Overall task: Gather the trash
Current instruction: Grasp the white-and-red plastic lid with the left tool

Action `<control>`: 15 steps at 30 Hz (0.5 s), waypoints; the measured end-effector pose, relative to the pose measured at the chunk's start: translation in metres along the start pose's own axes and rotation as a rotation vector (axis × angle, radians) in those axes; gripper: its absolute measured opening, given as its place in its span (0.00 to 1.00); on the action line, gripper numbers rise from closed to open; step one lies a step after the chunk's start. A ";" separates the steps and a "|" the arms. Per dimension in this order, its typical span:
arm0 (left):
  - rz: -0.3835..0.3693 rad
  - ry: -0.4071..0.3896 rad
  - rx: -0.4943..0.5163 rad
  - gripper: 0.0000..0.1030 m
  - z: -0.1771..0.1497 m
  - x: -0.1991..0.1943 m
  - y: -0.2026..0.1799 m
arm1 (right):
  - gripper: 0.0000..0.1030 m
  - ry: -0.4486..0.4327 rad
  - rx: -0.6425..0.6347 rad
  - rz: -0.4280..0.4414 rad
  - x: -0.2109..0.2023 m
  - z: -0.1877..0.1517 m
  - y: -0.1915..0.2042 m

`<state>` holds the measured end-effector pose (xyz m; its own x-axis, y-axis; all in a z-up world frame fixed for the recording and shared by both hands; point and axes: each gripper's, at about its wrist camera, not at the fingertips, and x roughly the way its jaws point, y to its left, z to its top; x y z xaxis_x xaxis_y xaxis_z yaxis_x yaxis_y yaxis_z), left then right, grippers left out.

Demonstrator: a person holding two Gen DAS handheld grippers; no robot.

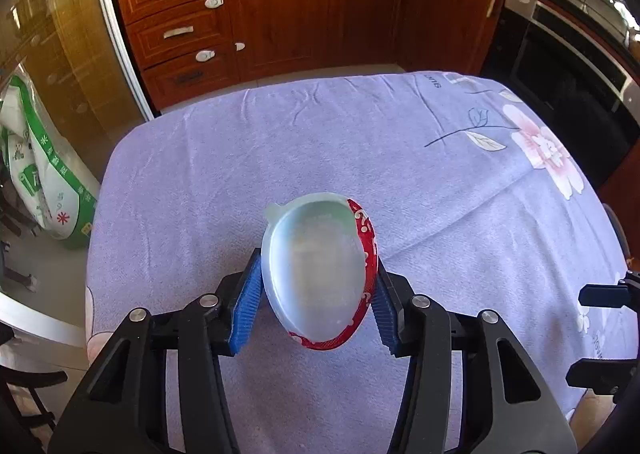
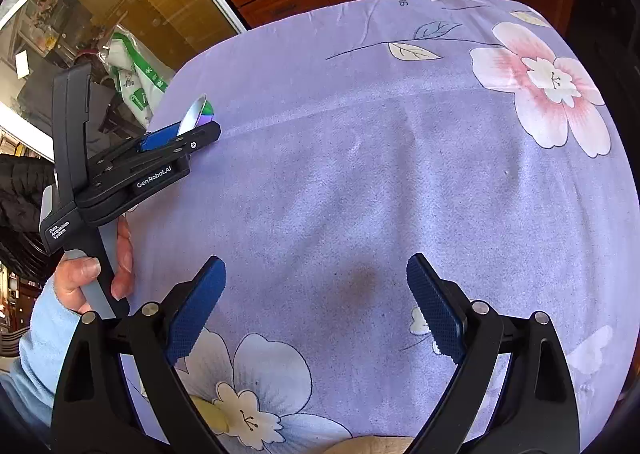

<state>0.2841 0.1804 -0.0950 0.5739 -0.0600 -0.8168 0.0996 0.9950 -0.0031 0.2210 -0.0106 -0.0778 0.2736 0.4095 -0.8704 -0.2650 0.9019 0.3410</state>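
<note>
Now my left hand-held gripper (image 1: 316, 290) is clamped on the lid (image 1: 320, 270).
Its blue pads (image 1: 246, 306) press both edges of the red-rimmed, frosted plastic lid, tilted above the lilac flowered cloth (image 1: 360, 142) on the worktop. My right hand-held gripper (image 2: 316, 306) hovers with its fingers apart, holding nothing.

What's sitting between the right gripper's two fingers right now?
Nothing but bare purple tablecloth. In the right wrist view the right gripper stands open over it.
</note>
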 end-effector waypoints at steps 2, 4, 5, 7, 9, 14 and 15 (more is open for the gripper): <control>-0.009 -0.006 0.015 0.49 -0.004 -0.011 -0.008 | 0.85 0.000 0.001 0.002 -0.004 -0.005 -0.001; -0.014 -0.011 0.041 0.49 -0.012 -0.023 -0.020 | 0.85 0.002 0.005 0.001 -0.010 -0.012 -0.003; -0.020 -0.011 0.052 0.49 -0.016 -0.029 -0.025 | 0.85 0.001 0.005 0.003 -0.014 -0.016 -0.003; -0.038 -0.011 0.075 0.49 -0.027 -0.043 -0.038 | 0.85 -0.001 -0.001 0.000 -0.022 -0.025 -0.004; -0.061 -0.014 0.096 0.49 -0.039 -0.058 -0.053 | 0.85 -0.006 -0.003 -0.002 -0.032 -0.035 -0.006; -0.131 -0.009 0.159 0.50 -0.074 -0.092 -0.097 | 0.85 -0.019 0.016 -0.016 -0.056 -0.072 -0.021; -0.144 -0.007 0.176 0.50 -0.082 -0.099 -0.107 | 0.85 -0.021 0.022 -0.020 -0.060 -0.079 -0.025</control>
<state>0.1501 0.0862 -0.0611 0.5491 -0.2014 -0.8111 0.3208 0.9470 -0.0179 0.1385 -0.0680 -0.0620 0.2978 0.3942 -0.8694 -0.2388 0.9126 0.3320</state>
